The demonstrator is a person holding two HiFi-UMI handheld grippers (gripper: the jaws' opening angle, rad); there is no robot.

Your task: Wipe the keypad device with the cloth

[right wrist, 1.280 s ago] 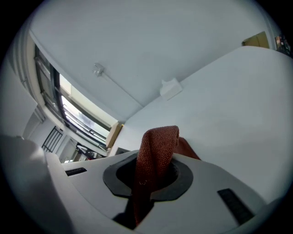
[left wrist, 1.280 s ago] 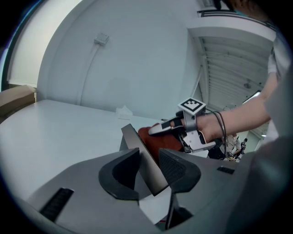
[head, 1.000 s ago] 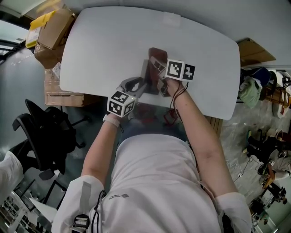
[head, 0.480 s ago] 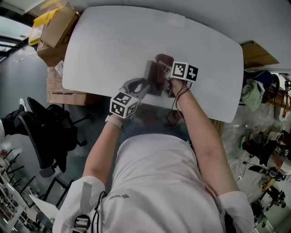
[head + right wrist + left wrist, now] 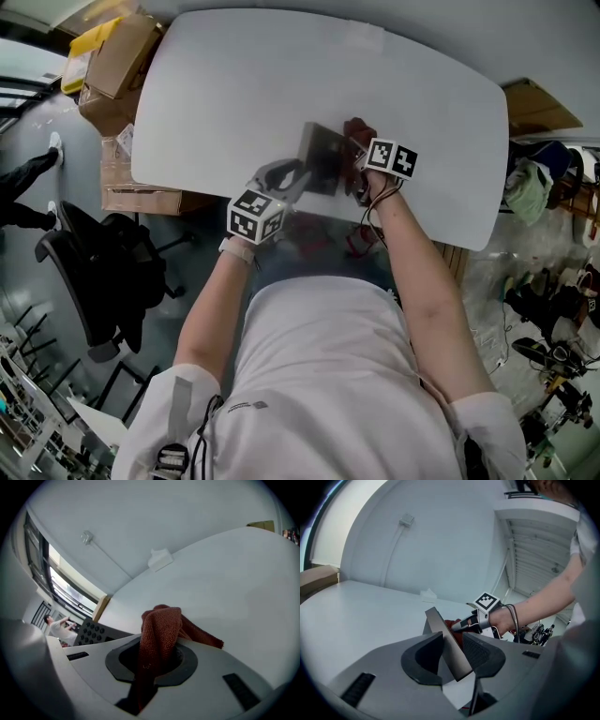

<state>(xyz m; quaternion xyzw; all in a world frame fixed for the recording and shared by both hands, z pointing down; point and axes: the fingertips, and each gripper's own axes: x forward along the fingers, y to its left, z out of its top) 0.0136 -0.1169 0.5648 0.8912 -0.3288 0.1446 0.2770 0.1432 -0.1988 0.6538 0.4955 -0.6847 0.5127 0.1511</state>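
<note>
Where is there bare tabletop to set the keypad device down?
The table is bare across its far half and at both ends. Crowded only mid near edge, where the left claw holds the keypad device beside the cloth in the right claw.

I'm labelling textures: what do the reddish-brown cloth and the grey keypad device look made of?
Reddish-brown cloth: soft matte textile, likely microfibre or terry; coarse nubby weave and limp folds show. Flat grey keypad device: rigid, smooth satin shell, plastic or metal, unclear; thin straight edges.
</note>
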